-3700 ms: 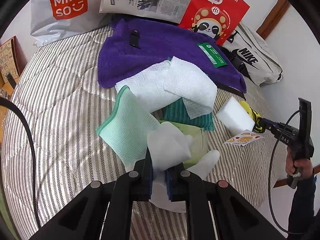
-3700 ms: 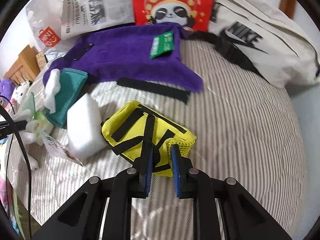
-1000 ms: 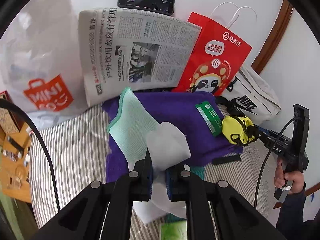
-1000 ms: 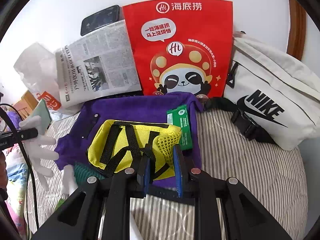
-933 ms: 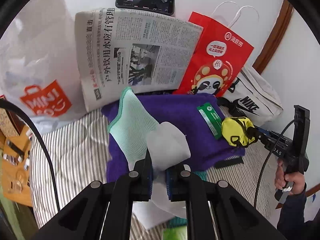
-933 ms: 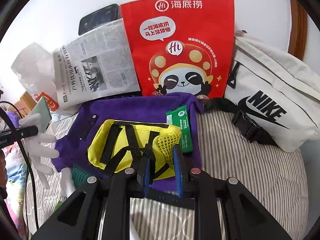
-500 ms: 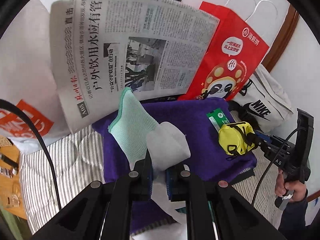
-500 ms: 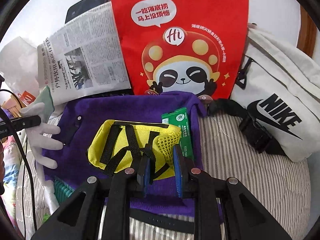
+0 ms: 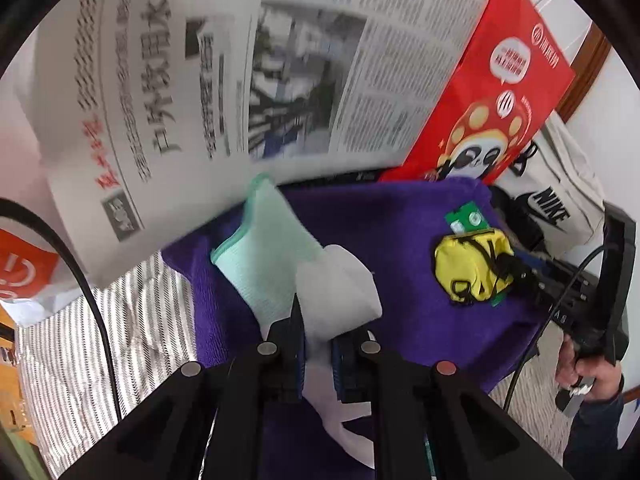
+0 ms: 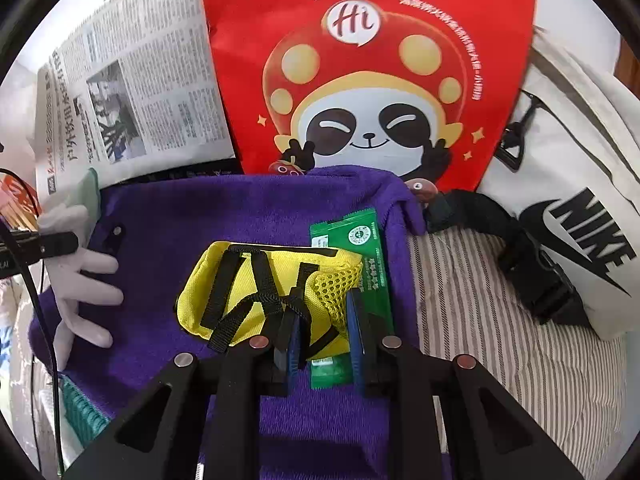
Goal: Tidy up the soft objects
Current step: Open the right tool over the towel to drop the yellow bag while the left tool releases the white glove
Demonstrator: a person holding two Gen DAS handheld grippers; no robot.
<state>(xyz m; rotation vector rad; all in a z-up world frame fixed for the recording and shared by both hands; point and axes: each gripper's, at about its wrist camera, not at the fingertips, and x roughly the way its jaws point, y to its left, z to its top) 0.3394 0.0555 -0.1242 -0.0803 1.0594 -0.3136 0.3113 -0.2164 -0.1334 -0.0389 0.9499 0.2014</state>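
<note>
Both loads now over the purple towel [image 10: 248, 216], up from the striped bed [image 10: 500, 340]. Right gripper [image 10: 322, 332] pinching yellow pouch [image 10: 264, 280], which has come down beside the green packet [image 10: 360, 248]; left gripper [image 9: 318, 354] still clamped on white glove [image 9: 336, 292]. Release looks near

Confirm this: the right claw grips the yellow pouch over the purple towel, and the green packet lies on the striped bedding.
One error: the green packet lies on the purple towel, partly under the yellow pouch, not on the striped bedding. The right wrist view shows it. The right claw does grip the pouch.
</note>
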